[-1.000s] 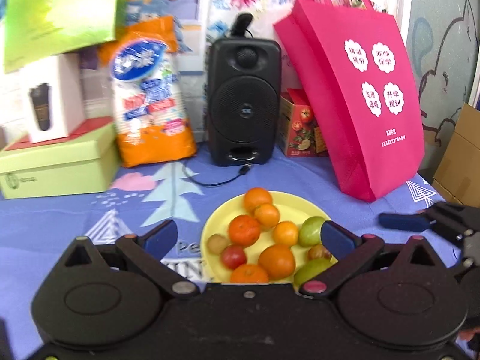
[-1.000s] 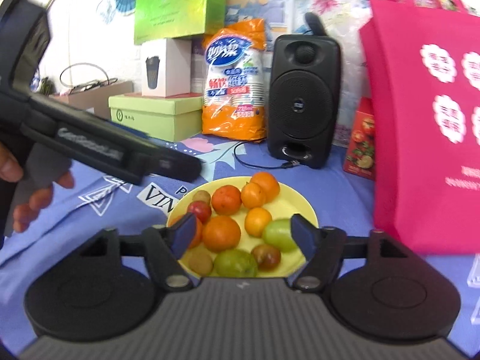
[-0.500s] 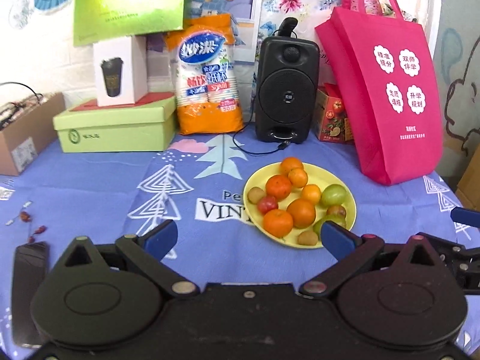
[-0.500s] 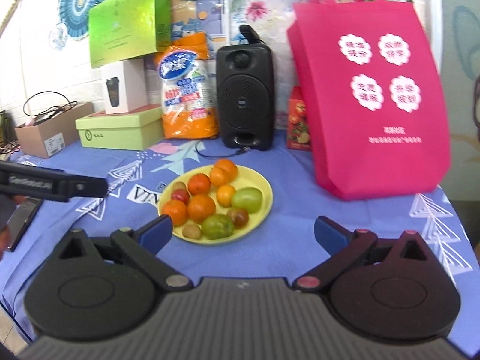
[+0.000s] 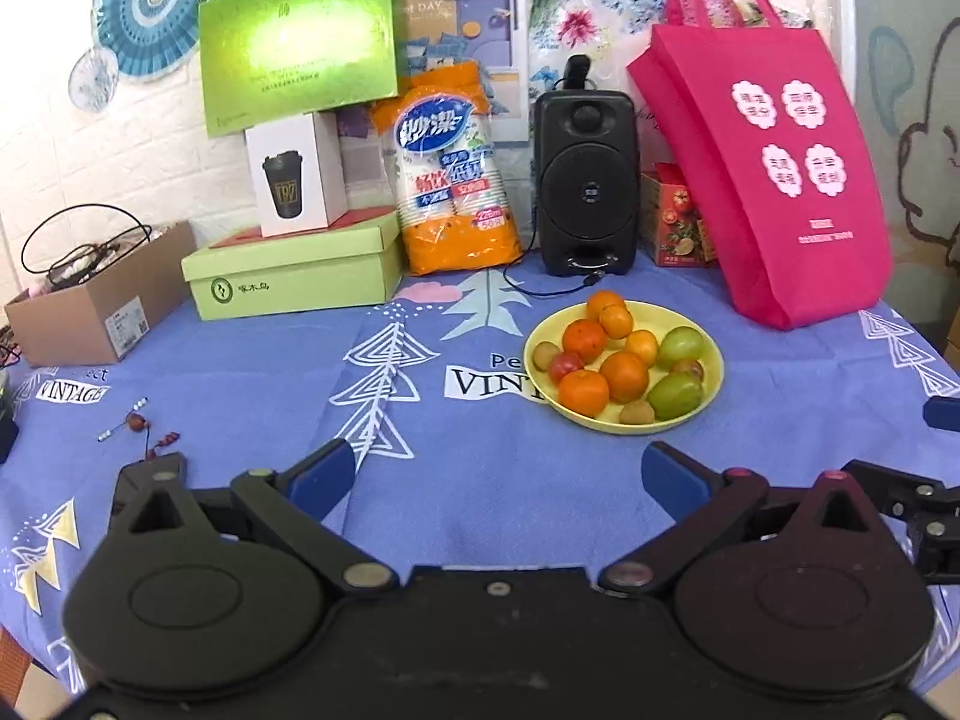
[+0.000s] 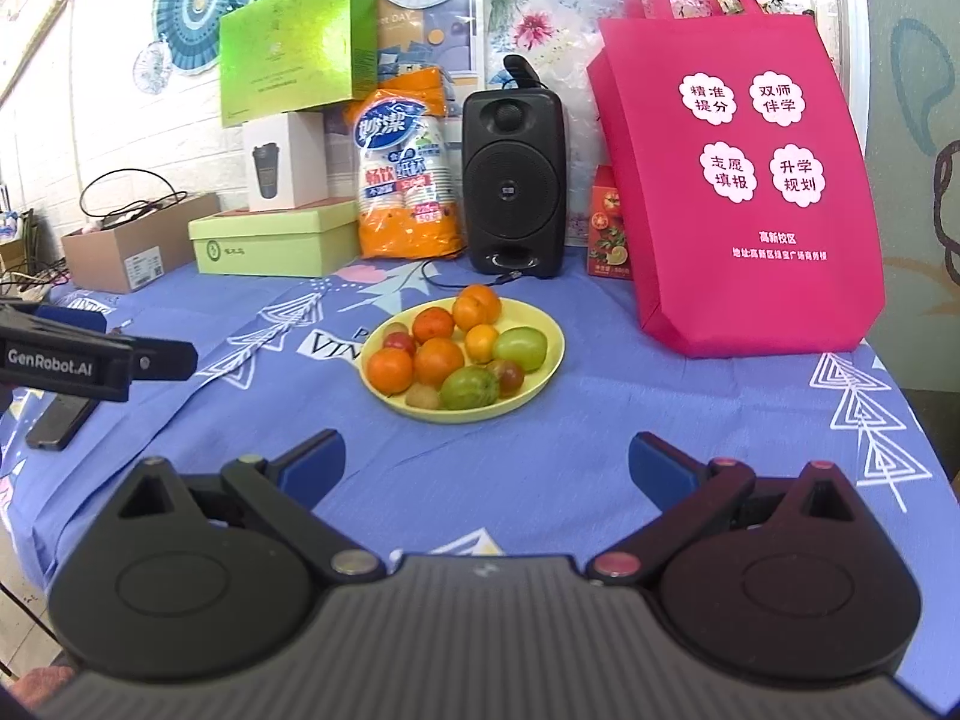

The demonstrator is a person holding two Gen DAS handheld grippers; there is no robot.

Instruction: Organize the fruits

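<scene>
A yellow plate [image 5: 708, 333] [image 6: 549, 324] on the blue tablecloth holds several fruits: oranges [image 5: 624, 373] [image 6: 438, 361], green fruits [image 5: 675, 394] [image 6: 519, 347], small red and brown ones. My left gripper [image 5: 498, 474] is open and empty, held back from the plate near the table's front. My right gripper [image 6: 486, 462] is open and empty, also short of the plate. The left gripper's finger shows at the left edge of the right wrist view [image 6: 96, 360].
At the back stand a pink tote bag [image 5: 774, 180], a black speaker [image 5: 585, 180] with a cable, an orange cup pack [image 5: 456, 180], green boxes [image 5: 294, 270] and a cardboard box [image 5: 96, 306]. A phone [image 6: 60, 420] and small beads [image 5: 138, 423] lie at the left.
Both grippers have pulled back and up from the plate, which now looks smaller and farther. Both have stayed open.
</scene>
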